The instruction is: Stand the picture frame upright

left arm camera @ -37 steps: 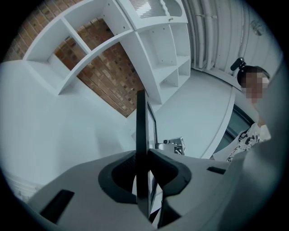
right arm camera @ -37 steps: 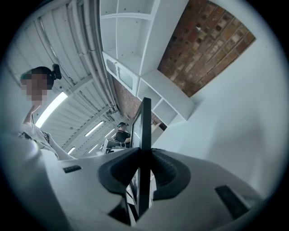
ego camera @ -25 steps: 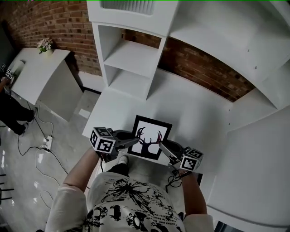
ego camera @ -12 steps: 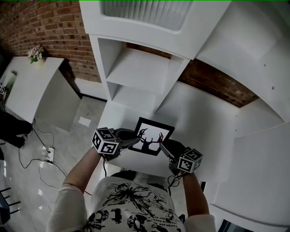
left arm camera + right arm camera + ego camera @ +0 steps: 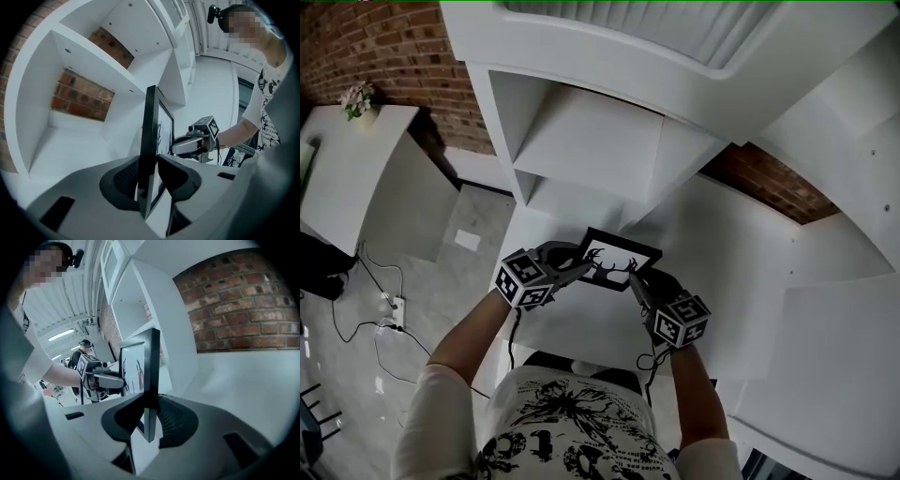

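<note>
Almost upright, picture frame [image 5: 622, 255], white shelf unit [image 5: 581, 141]

Studio: brick wall [image 5: 389, 52], white shelving [image 5: 581, 141]

Matt black picture frame [image 5: 620, 253], smooth white shelving [image 5: 581, 141], rough brick wall [image 5: 384, 47], glossy floor [image 5: 356, 370].

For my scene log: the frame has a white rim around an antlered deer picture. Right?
Not quite. The frame has a black rim, not a white one, as the head view shows. It does surround an antlered deer picture.
</note>
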Demonstrator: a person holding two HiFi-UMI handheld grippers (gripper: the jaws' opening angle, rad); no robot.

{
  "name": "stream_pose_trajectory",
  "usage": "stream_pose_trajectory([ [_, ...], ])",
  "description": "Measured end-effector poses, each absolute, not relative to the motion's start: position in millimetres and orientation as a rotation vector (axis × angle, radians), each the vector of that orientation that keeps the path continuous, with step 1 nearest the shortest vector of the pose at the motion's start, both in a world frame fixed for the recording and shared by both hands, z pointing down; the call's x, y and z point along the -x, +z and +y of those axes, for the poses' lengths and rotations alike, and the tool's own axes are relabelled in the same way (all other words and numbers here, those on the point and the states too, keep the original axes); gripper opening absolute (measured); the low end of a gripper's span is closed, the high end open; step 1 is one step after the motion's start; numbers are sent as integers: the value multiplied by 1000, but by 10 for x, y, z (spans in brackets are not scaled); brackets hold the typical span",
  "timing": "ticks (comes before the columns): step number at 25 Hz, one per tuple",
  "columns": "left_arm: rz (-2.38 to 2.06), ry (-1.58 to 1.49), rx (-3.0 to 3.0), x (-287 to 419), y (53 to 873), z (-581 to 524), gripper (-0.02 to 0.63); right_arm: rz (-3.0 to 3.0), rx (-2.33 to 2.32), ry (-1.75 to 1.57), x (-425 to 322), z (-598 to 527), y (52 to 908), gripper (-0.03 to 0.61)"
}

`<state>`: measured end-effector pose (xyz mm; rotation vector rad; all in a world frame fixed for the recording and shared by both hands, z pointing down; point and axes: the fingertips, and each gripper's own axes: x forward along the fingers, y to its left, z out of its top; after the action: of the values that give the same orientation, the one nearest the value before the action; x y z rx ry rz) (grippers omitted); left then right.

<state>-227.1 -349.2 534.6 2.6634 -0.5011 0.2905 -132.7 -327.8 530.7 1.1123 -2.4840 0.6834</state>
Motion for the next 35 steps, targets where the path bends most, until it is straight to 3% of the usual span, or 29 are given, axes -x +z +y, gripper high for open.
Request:
stream_pose_trajectory([
  [15, -566, 491, -2779, 2216, 5657, -4064, 150, -2365, -1242, 470, 1299, -3831, 5535, 94],
  [35, -657, 528, -2703, 2251, 5708, -4458, 183, -2296, -1303, 365, 1312, -4163, 5538, 95],
])
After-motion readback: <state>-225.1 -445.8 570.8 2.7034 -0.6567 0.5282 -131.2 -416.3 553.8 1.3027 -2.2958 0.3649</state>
